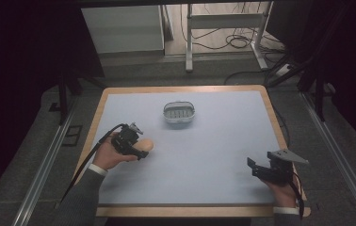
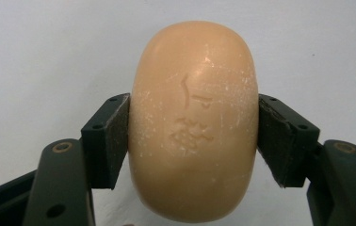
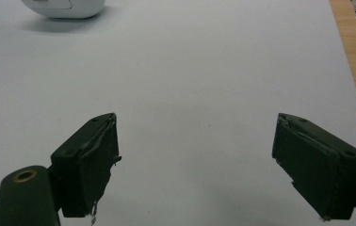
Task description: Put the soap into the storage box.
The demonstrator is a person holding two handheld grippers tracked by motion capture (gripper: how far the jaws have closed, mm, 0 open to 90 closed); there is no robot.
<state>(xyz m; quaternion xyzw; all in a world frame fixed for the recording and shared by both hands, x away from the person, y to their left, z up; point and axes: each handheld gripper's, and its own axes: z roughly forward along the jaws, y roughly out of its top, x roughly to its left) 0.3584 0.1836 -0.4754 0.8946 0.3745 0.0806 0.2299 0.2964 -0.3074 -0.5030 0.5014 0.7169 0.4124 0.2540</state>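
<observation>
We've got the soap (image 2: 193,120) right in front of us in the left gripper view: a plump, rounded oval bar, peachy tan, its face dusted with pale flecks and scuffs, and the left gripper (image 2: 193,141) is clamped on it, one black pad pressed flat against each long side. In the middle of the bar we can make out a stamped mark, a few raised strokes, but it is too worn and soft for us to read as letters. From the high view we see what that close shot can't tell us: the left gripper (image 1: 141,149) holds the soap (image 1: 147,144) low over the left part of the pale sheet (image 1: 214,155) that covers the wooden table (image 1: 182,88), and an oval dish (image 1: 179,113) with a ribbed floor sits well apart from it, toward the far middle. We can't tell from here whether the bar touches the sheet. Over at the near right corner we spot the right gripper (image 1: 254,168), and the right gripper view settles its state for us: the right gripper (image 3: 195,160) has its two black pads spread wide with nothing but bare sheet between them. That same view catches the white edge of the dish (image 3: 65,8) at its top left and a strip of the table's wooden rim (image 3: 355,52) down its right side.
</observation>
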